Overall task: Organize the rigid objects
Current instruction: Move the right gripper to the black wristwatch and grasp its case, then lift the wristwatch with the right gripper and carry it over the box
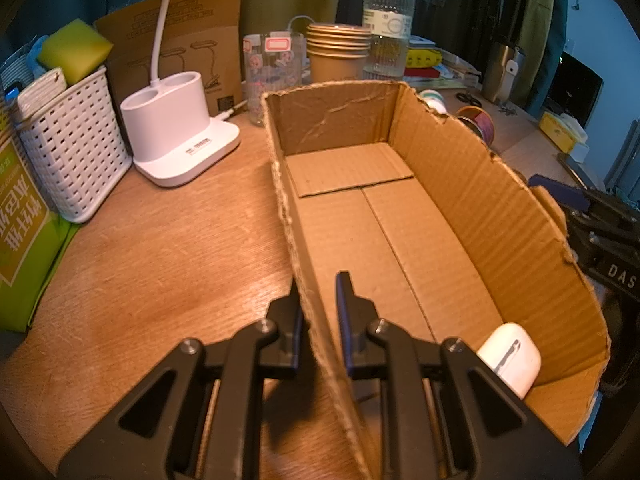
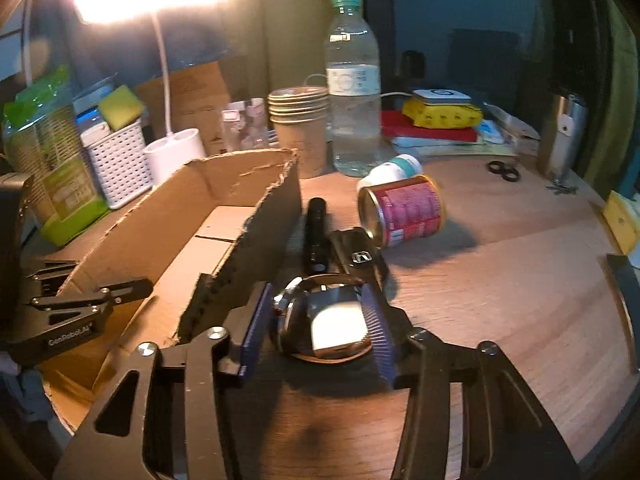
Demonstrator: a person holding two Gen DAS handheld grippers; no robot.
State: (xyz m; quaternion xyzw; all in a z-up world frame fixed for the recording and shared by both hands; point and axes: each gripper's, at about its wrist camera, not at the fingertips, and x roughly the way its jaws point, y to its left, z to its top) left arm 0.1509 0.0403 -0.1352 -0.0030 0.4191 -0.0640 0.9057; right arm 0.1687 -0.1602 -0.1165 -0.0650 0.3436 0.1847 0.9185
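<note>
An open cardboard box (image 1: 460,184) lies on the wooden table, with a white earbud case (image 1: 510,356) in its near right corner. My left gripper (image 1: 320,304) is shut on the box's left wall (image 1: 298,248), one finger outside and one inside. In the right wrist view my right gripper (image 2: 318,316) is shut on a wristwatch (image 2: 324,320) with a shiny face and black strap, beside the box's right wall (image 2: 260,240). A black flashlight (image 2: 316,236) and a pink tin can (image 2: 404,210) on its side lie just beyond the watch.
A white lamp base (image 1: 176,132), white basket (image 1: 68,152) with a sponge, green packet (image 1: 20,232), paper cups (image 1: 338,52) and water bottle (image 1: 388,20) stand behind the box. A white pill bottle (image 2: 394,170), scissors (image 2: 504,170) and books (image 2: 432,120) lie at the right.
</note>
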